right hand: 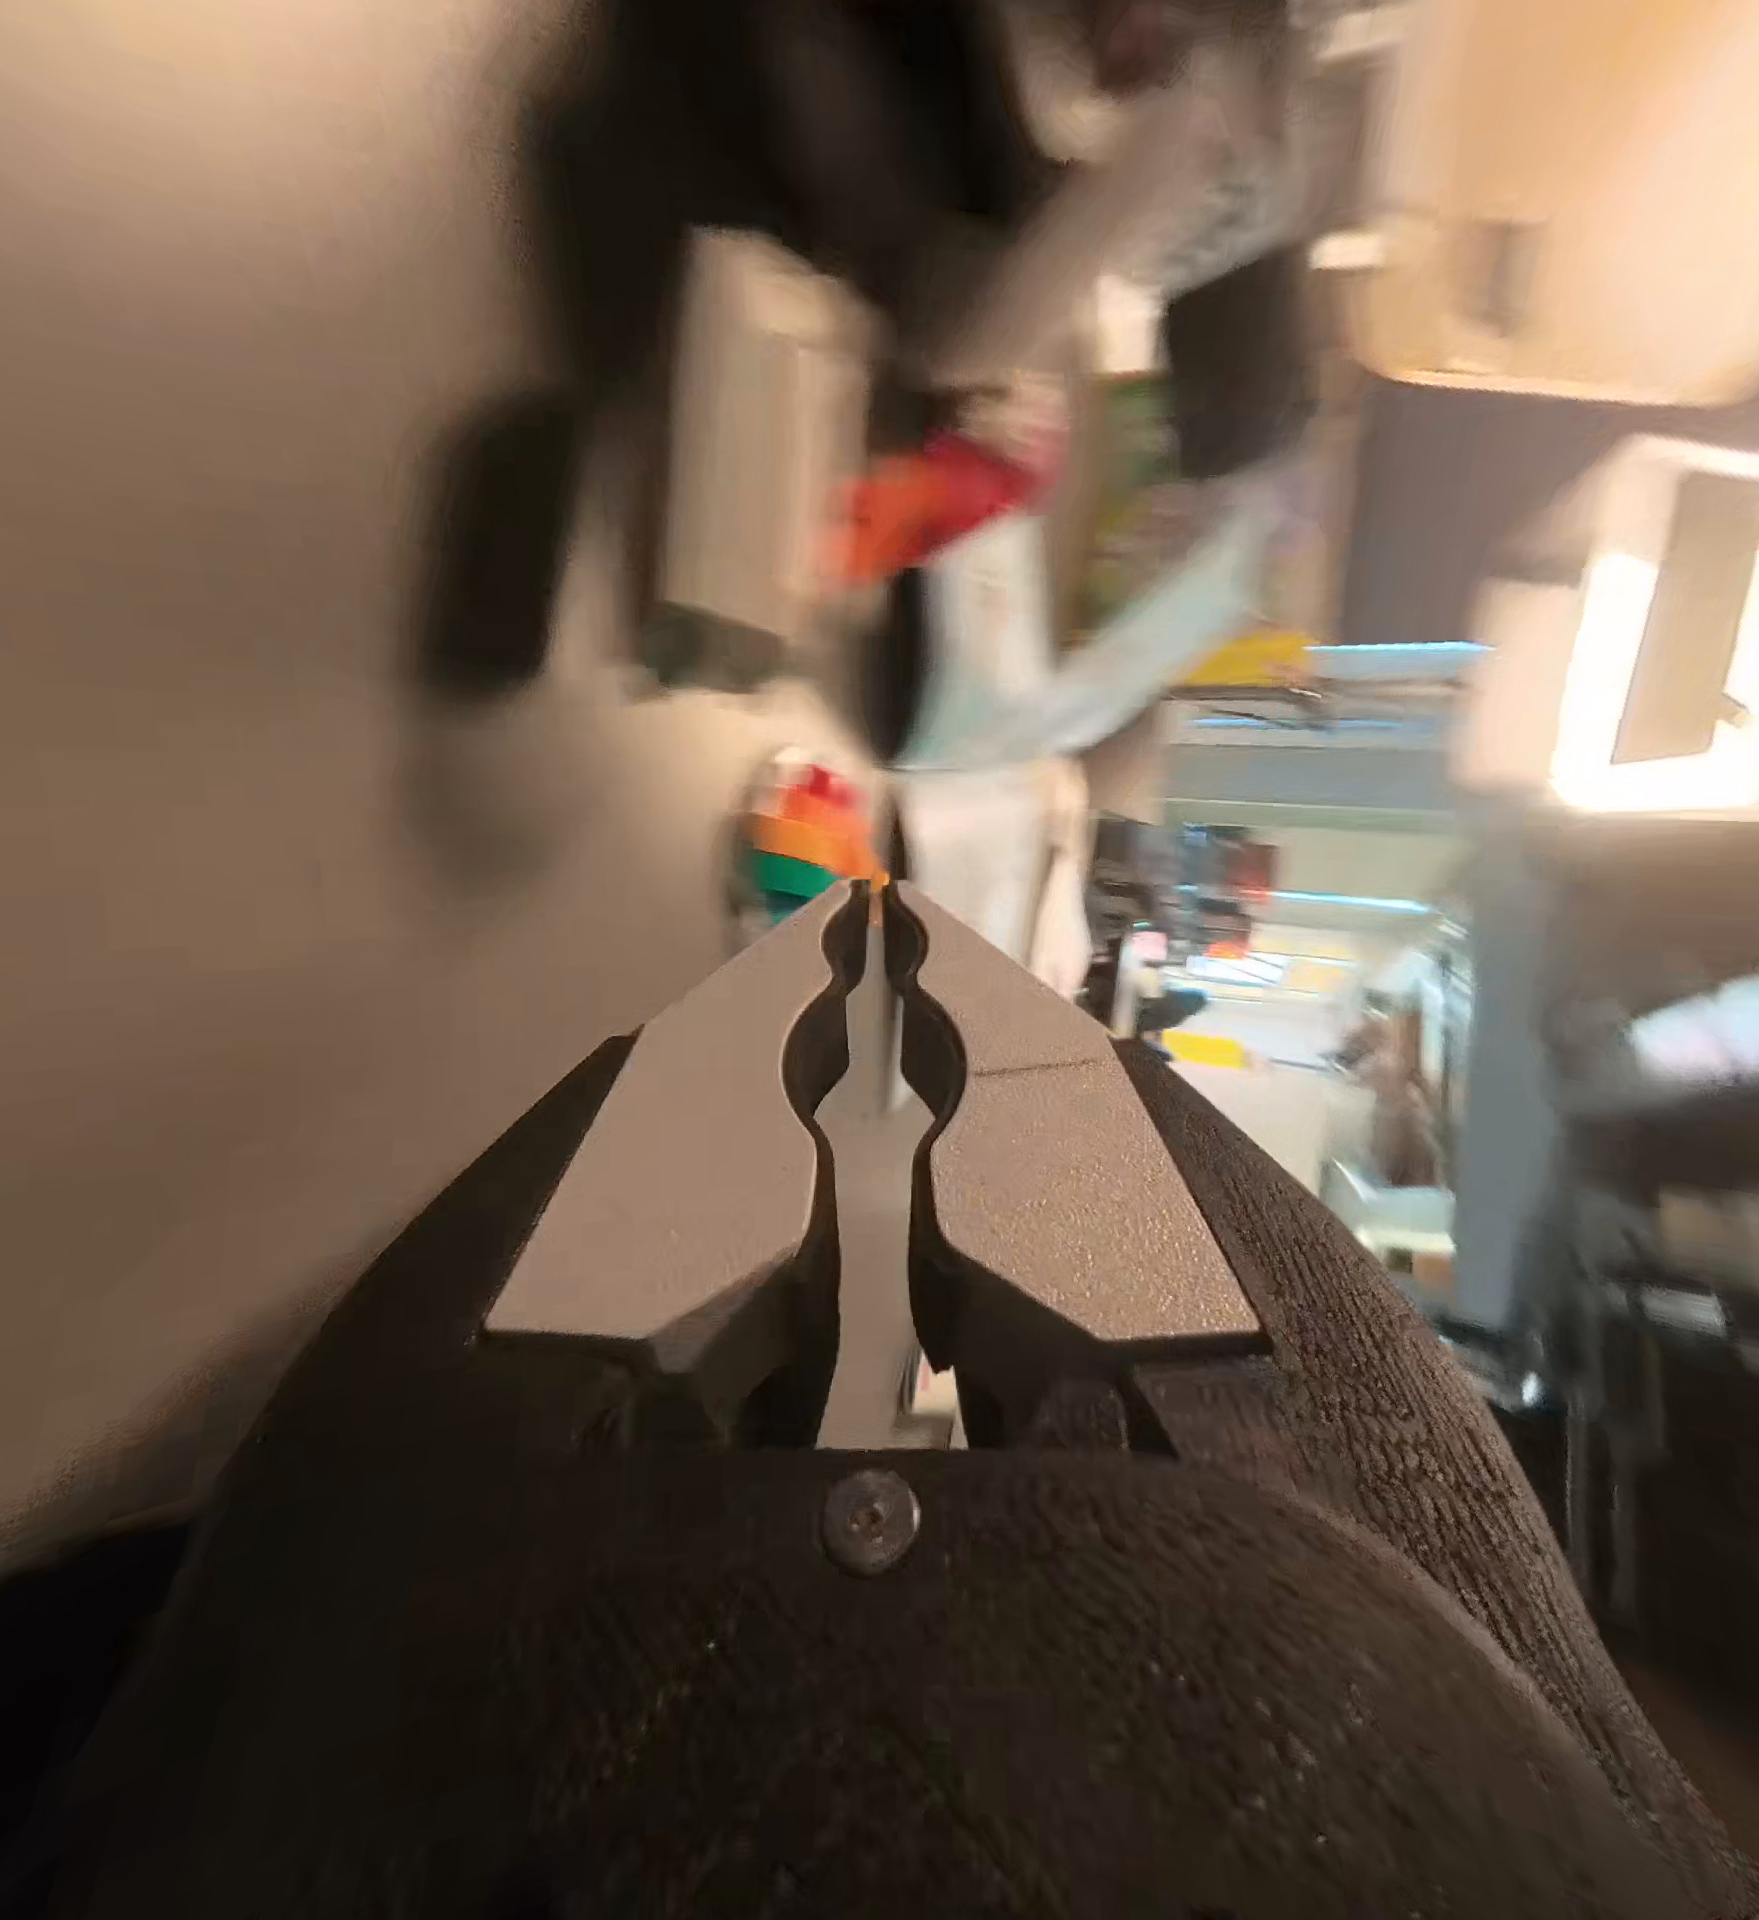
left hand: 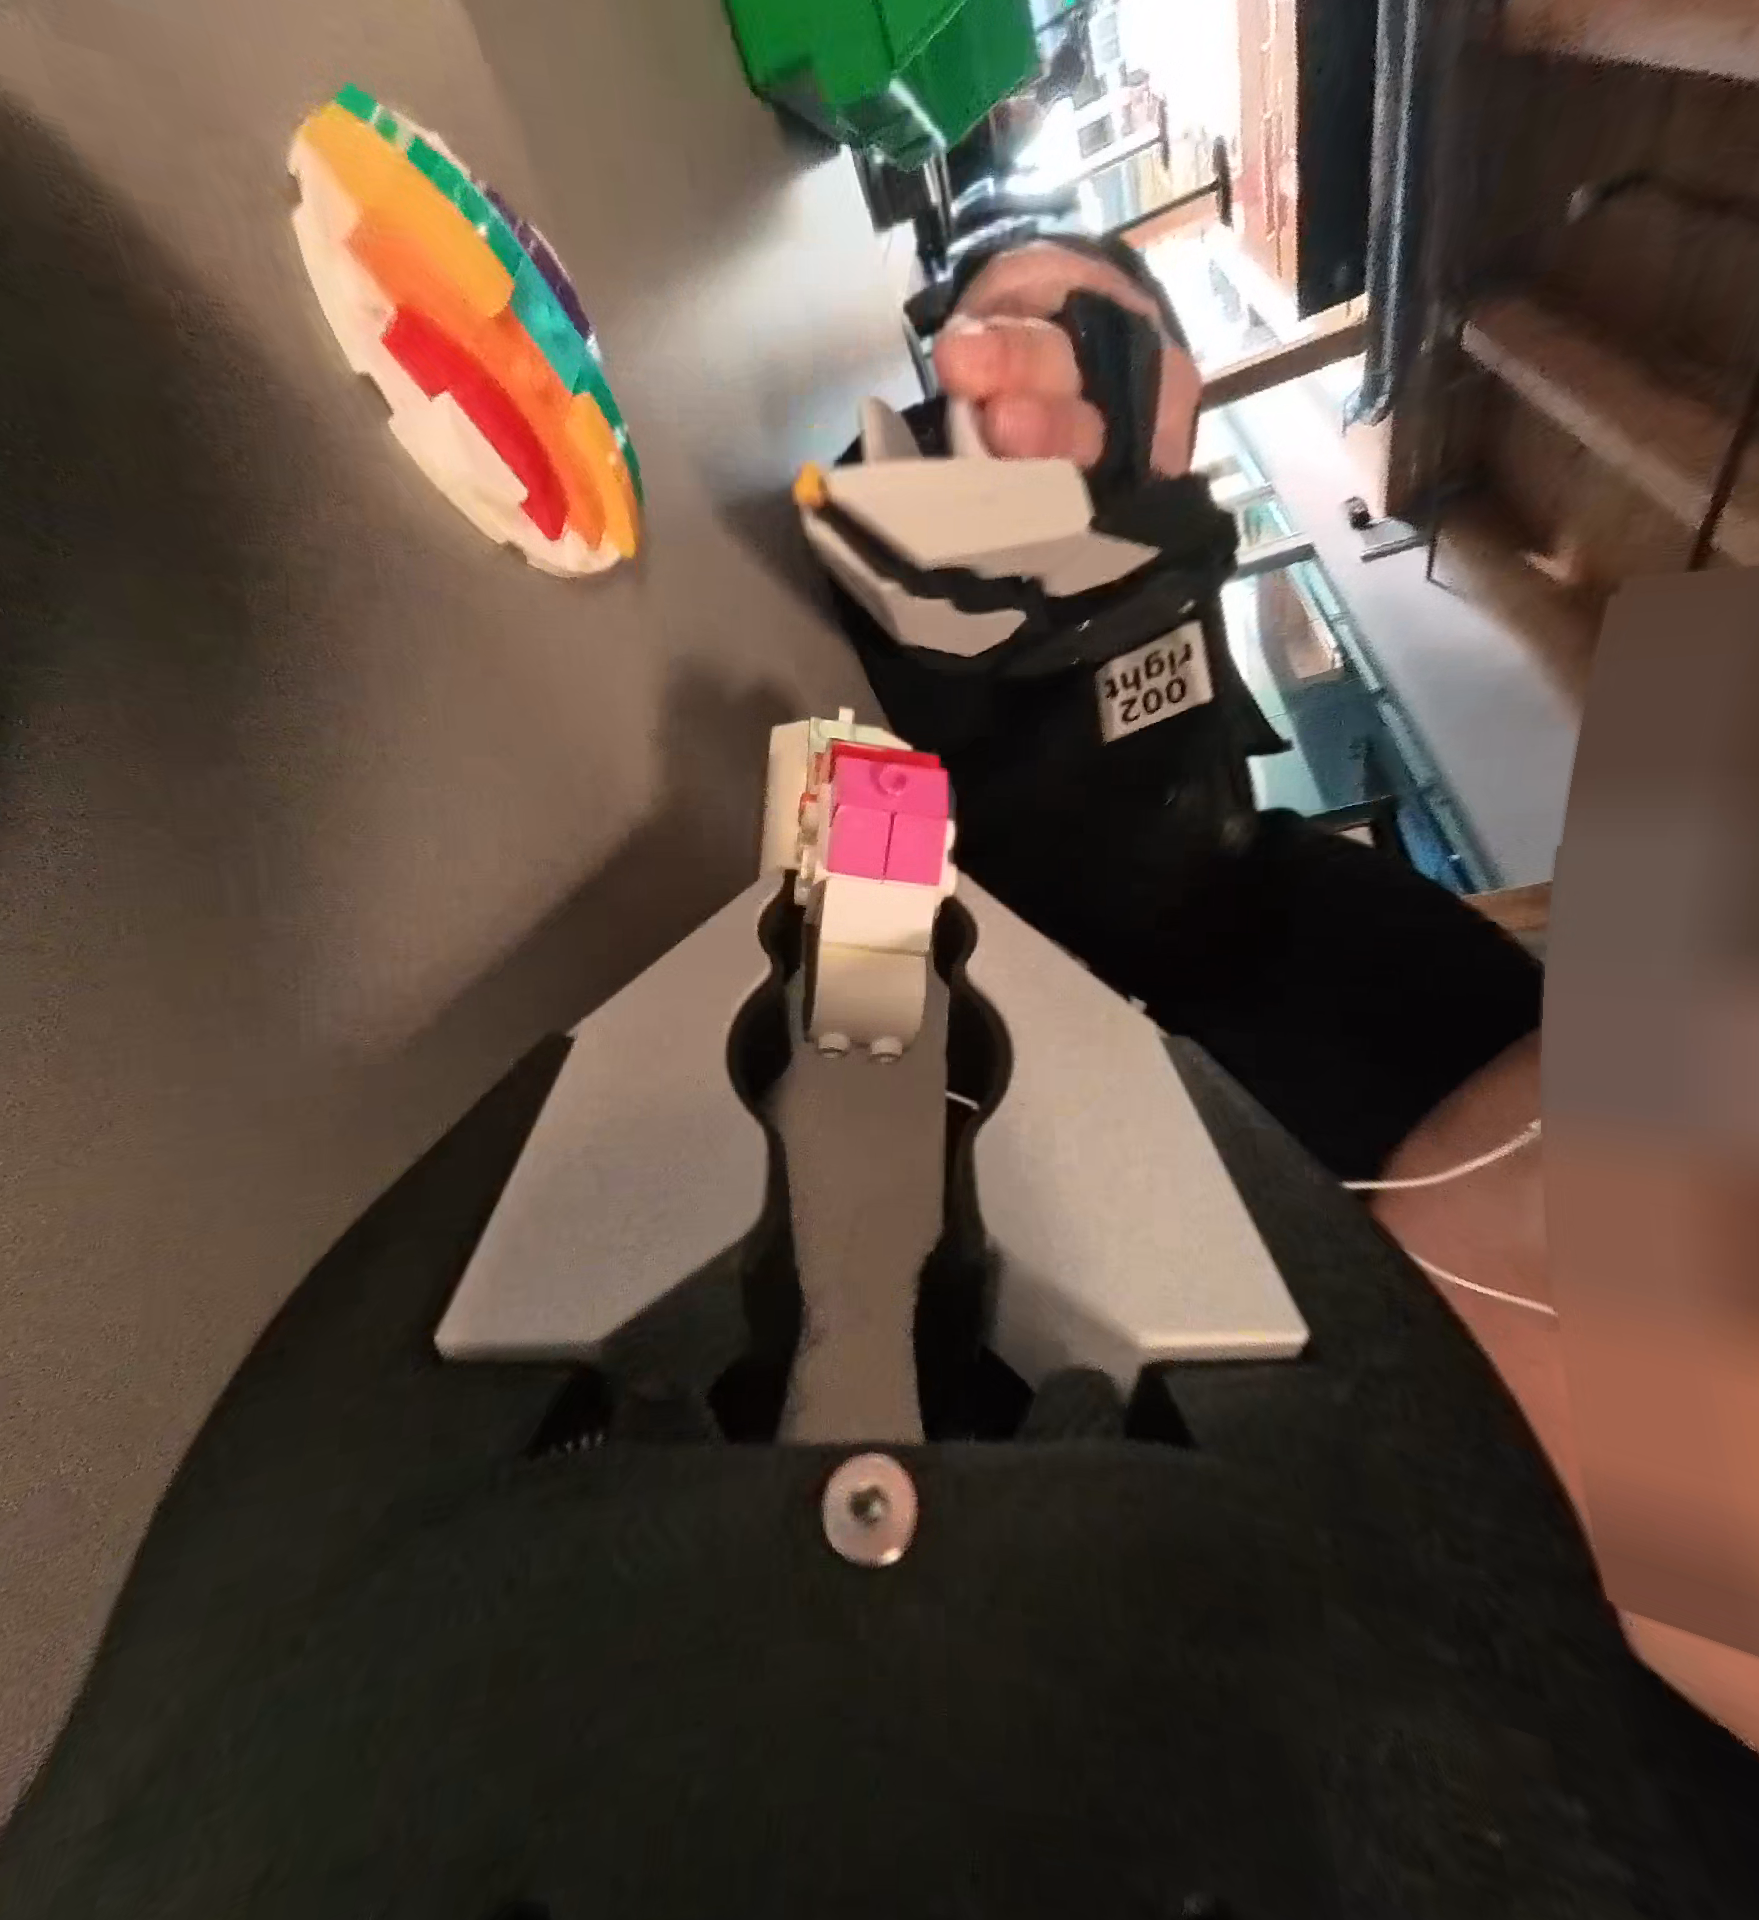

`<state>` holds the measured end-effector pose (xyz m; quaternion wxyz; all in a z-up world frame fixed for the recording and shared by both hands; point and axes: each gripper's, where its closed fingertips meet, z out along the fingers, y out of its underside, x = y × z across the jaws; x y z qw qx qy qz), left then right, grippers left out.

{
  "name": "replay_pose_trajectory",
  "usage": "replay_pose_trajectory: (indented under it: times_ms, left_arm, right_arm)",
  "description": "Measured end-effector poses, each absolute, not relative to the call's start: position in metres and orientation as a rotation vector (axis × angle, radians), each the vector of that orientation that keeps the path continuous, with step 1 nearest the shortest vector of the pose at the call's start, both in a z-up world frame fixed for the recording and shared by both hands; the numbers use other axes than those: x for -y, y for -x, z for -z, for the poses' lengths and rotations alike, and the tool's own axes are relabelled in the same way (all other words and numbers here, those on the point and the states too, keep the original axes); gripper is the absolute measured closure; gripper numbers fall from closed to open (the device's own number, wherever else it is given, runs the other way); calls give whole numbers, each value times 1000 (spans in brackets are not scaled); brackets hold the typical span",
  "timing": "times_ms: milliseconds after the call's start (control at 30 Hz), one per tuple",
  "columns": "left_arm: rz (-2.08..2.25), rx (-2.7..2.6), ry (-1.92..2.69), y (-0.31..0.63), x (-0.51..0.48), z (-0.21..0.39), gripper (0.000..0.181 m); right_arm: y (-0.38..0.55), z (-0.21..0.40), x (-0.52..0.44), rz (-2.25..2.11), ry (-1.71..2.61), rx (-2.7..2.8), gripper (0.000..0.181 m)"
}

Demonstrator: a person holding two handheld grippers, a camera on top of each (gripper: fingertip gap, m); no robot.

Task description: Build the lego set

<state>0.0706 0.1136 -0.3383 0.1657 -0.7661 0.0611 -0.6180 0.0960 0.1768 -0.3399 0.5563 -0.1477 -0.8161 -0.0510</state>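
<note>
- Pink-and-white lego assembly (left hand: 859, 862) sits clamped at the tips of the left gripper (left hand: 859, 914), above the grey table (left hand: 179, 831).
- Rainbow lego disc (left hand: 464, 338) lies on that table, well apart from the assembly.
- Right gripper (right hand: 870, 894) pinches a tiny orange piece (right hand: 873, 885), jaws nearly together, just beside the assembly.

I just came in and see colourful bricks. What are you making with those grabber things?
A person is building a lego set with two tools. The left hand-held gripper is shut on a small white and pink lego piece. The right hand-held gripper pinches a tiny orange piece at its tips. A round rainbow lego disc lies on the grey table, apart from both tools. The right wrist view is blurry.
</note>
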Motion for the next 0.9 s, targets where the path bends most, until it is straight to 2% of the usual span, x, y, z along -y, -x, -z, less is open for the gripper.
replay_pose_trajectory:
  times_ms: [267, 533, 733, 900]
  left_arm:
    - [1790, -53, 2182, -40, -123, 341, 158]
    - [1787, -26, 2179, -38, -125, 342, 157]
    - [1781, -46, 2188, -39, -124, 342, 157]
    - [1789, -64, 2190, -42, -122, 341, 157]
  right_arm:
    - [-107, 373, -175, 235, 486, 2142, 181]
    - [-104, 372, -180, 63, 754, 2097, 180]
    - [-110, 367, -168, -284, 971, 2102, 163]
    - [-98, 342, -138, -780, 1064, 1988, 137]
